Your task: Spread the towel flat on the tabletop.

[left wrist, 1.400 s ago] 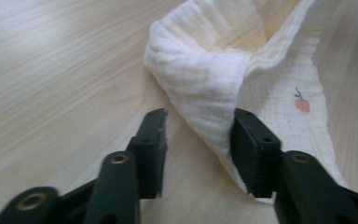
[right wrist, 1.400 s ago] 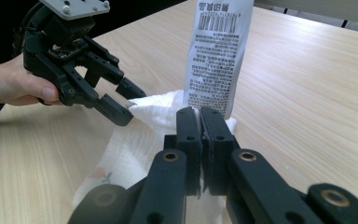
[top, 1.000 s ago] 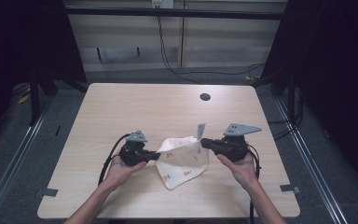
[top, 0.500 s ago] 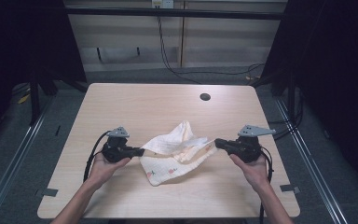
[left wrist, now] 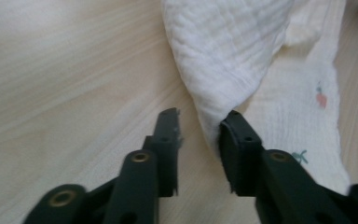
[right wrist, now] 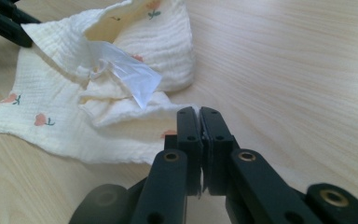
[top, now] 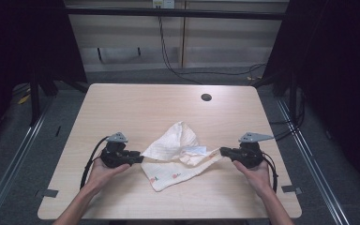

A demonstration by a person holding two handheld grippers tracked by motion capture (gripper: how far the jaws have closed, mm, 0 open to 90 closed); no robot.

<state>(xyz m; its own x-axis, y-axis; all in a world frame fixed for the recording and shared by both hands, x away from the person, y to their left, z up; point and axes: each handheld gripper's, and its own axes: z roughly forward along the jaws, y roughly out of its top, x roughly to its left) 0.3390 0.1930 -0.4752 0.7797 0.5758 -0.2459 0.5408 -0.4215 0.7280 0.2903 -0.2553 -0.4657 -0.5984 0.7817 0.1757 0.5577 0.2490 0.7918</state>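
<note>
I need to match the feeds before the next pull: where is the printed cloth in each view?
High view: the cloth lies at centre, just below the middle of the picture.
Left gripper view: upper right, a folded ridge running down to mid-frame.
Right gripper view: left half, crumpled.
Shared landmark: its small red flower prints.

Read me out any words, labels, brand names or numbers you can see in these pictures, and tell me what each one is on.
No readable text anywhere.
Cloth: printed with small red and green motifs, pictures rather than letters.
Clear tag on the cloth: looks blank.
Left gripper and right gripper: no markings legible on the black jaws.
Table: plain wood grain, no label.
</note>
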